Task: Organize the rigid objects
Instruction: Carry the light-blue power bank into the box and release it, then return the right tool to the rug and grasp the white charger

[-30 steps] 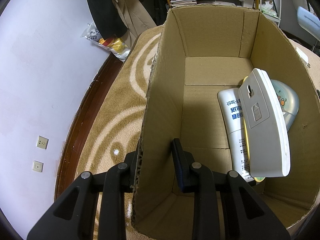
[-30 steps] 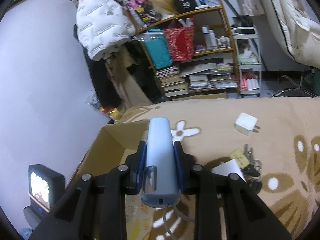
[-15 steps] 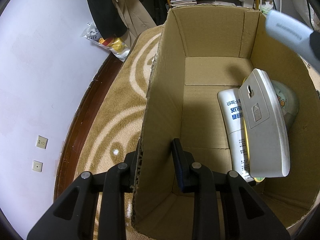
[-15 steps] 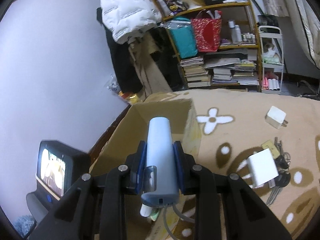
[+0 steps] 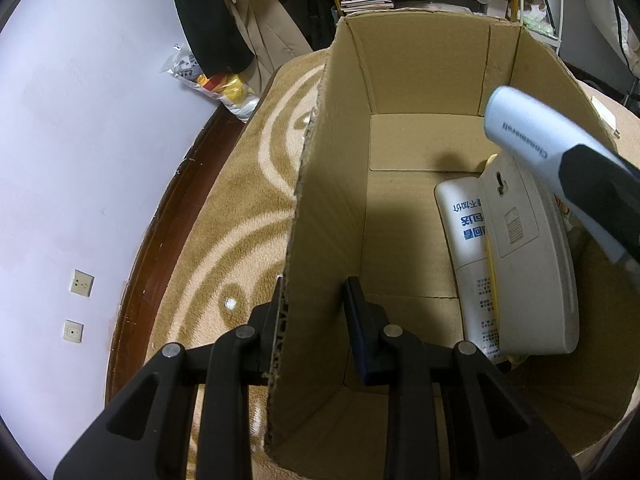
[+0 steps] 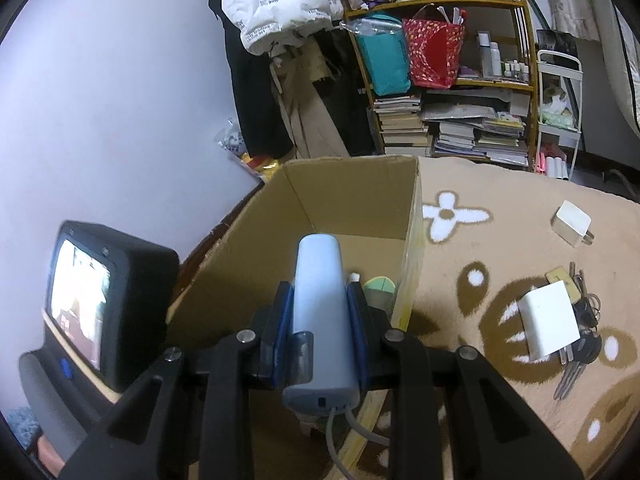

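Note:
My right gripper (image 6: 319,312) is shut on a pale blue power bank (image 6: 319,304) with a grey cable at its near end. It hangs over the open cardboard box (image 6: 352,184). In the left wrist view the power bank (image 5: 528,136) enters from the right above the box interior. My left gripper (image 5: 316,300) is shut on the box's left wall (image 5: 320,208), one finger outside and one inside. Inside the box lie a white tube with blue print (image 5: 464,248), a grey-white flat device (image 5: 528,264) and a round greenish item mostly hidden beneath.
The box stands on a tan patterned carpet (image 5: 248,208) beside a lilac wall. Two white chargers (image 6: 572,224) (image 6: 550,322) and a bunch of keys (image 6: 580,344) lie on the carpet to the right. A small black screen device (image 6: 100,296) sits at left. Cluttered shelves (image 6: 448,92) stand behind.
My right gripper has carried the power bank left and forward until it hangs over the box. It now shows in the left wrist view. The left gripper has kept its hold.

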Demonstrator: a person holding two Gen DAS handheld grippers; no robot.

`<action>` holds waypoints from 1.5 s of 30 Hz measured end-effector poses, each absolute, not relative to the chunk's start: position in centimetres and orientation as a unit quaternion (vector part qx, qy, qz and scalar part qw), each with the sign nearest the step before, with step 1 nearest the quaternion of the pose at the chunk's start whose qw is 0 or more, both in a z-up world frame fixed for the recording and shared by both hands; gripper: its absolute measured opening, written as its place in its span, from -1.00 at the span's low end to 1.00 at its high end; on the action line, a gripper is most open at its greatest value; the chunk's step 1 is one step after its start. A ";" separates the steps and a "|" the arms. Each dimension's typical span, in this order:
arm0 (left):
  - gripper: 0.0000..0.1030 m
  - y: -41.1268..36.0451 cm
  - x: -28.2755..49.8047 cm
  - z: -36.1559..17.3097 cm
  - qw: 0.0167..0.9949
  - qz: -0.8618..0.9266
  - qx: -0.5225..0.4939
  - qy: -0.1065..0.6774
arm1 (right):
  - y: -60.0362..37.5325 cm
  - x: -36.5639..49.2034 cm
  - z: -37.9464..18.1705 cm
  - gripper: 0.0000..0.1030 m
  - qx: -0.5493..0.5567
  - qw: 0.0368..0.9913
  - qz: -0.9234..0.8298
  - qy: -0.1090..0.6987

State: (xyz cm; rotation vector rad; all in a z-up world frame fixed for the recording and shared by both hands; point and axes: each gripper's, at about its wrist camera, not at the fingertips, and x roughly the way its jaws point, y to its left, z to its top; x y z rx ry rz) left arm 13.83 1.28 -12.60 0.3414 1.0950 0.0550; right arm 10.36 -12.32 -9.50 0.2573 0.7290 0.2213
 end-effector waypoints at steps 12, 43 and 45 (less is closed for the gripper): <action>-0.48 1.3 13.8 -12.8 0.838 0.029 0.161 0.520 | -13.9 9.7 -6.7 -0.06 0.099 0.946 0.062 0.302; -0.48 1.0 13.6 -12.8 0.838 0.031 0.168 0.518 | -27.0 11.7 -14.9 0.93 0.156 0.900 -0.104 0.394; -0.48 1.0 13.6 -12.8 0.838 0.031 0.168 0.518 | -27.1 11.9 -15.6 0.91 0.155 0.896 -0.106 0.403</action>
